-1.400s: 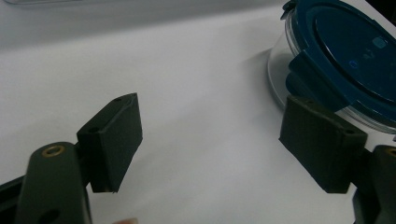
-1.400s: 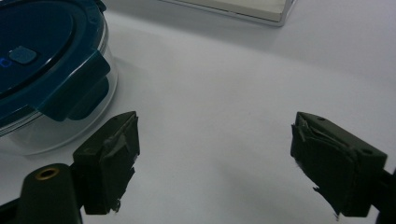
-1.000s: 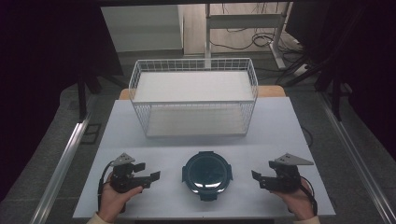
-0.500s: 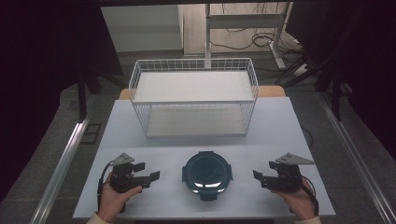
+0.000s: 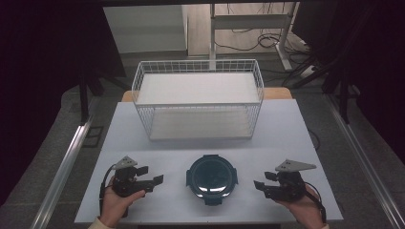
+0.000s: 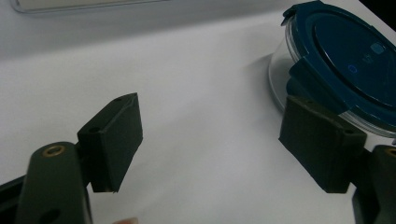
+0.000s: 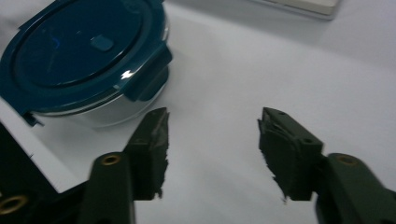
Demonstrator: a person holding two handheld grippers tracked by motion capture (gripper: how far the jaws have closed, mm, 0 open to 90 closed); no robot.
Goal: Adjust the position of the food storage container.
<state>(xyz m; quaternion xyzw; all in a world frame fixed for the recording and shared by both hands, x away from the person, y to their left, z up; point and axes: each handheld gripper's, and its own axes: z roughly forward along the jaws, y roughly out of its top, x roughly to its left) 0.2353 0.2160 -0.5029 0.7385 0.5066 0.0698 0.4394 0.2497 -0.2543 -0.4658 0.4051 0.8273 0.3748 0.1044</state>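
The round container (image 5: 211, 178) with its dark blue clip lid sits on the white surface (image 5: 286, 129), near us between the empty left gripper (image 5: 152, 180) and the right gripper (image 5: 260, 185), whose jaws have just been closing on nothing; we judge it rigid, rather heavy and slippery at the clear wall, so we take it at the lid rim.

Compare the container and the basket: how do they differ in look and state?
The container is round, with clear walls and a dark blue clip-on lid; the basket is rectangular white wire. The container is closed; the basket is open on top. The container is smaller and nearer the person. Both rest on the table.
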